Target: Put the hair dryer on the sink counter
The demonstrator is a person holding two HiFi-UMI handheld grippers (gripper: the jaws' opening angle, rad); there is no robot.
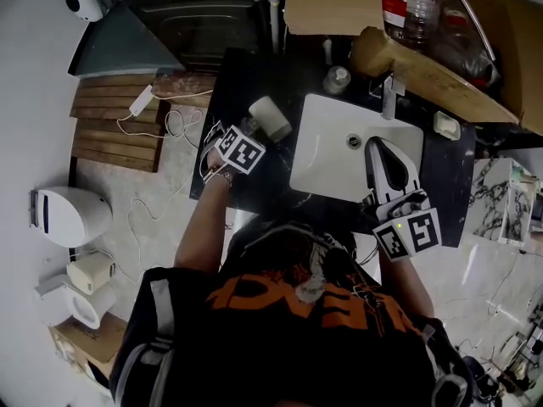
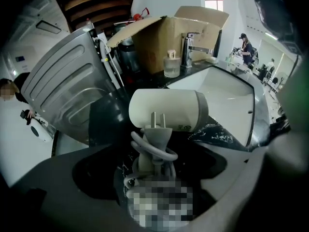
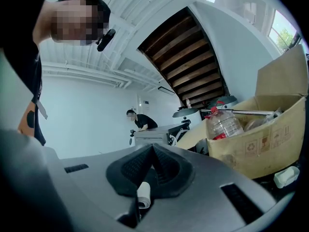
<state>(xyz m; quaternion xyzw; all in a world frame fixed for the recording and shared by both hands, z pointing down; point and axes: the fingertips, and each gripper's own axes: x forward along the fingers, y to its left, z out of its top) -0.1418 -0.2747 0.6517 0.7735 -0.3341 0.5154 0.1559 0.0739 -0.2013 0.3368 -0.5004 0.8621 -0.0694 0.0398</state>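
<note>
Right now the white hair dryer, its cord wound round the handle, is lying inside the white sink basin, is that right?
Not quite. The hair dryer is on the dark counter to the left of the sink basin, not inside it, as the head view shows. Its cord is indeed wound round the handle.

All three views bulge like a fisheye, dark at the corners. Beyond the left tongs [image 2: 169,144], daylight from a far window [image 2: 214,5] bleaches the white basin [image 2: 227,95], while the near foreground lies dim and soft. Above the right tongs [image 3: 152,152], pale walls [image 3: 87,110] glare
</note>
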